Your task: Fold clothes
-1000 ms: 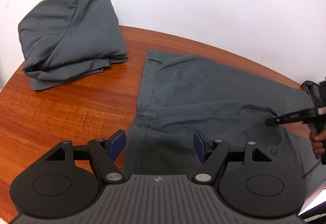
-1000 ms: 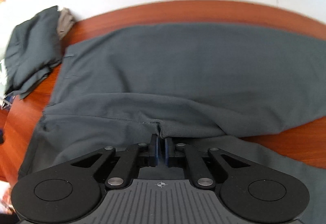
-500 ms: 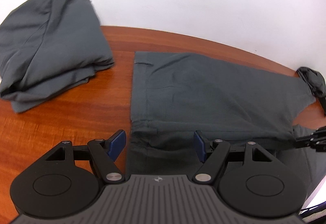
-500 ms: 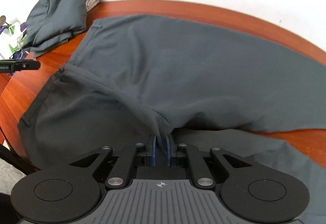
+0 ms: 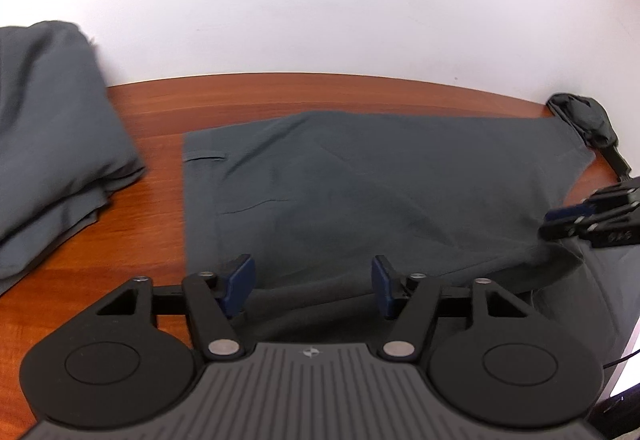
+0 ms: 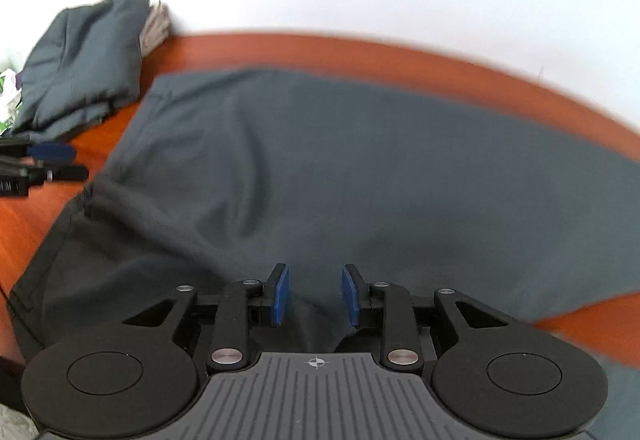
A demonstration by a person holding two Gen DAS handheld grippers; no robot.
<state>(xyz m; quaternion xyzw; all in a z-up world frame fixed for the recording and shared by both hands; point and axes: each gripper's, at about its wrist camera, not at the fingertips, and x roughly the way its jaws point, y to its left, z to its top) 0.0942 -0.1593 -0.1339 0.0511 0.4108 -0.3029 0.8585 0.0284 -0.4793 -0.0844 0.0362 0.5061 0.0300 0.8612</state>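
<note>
Now both the left gripper (image 5: pixel 312 286) and right gripper (image 6: pixel 314 294) gape above grey trousers (image 5: pixel 380 180).

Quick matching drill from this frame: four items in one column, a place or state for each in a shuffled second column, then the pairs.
1. trousers
2. folded pile
3. right gripper
4. table

A. red-brown wood
B. stacked at far left by the wall
C. jaws apart, having just opened, cloth lying between them
D. spread flat, one leg laid over the other

Pairs: 1-D, 2-B, 3-C, 4-A
</note>
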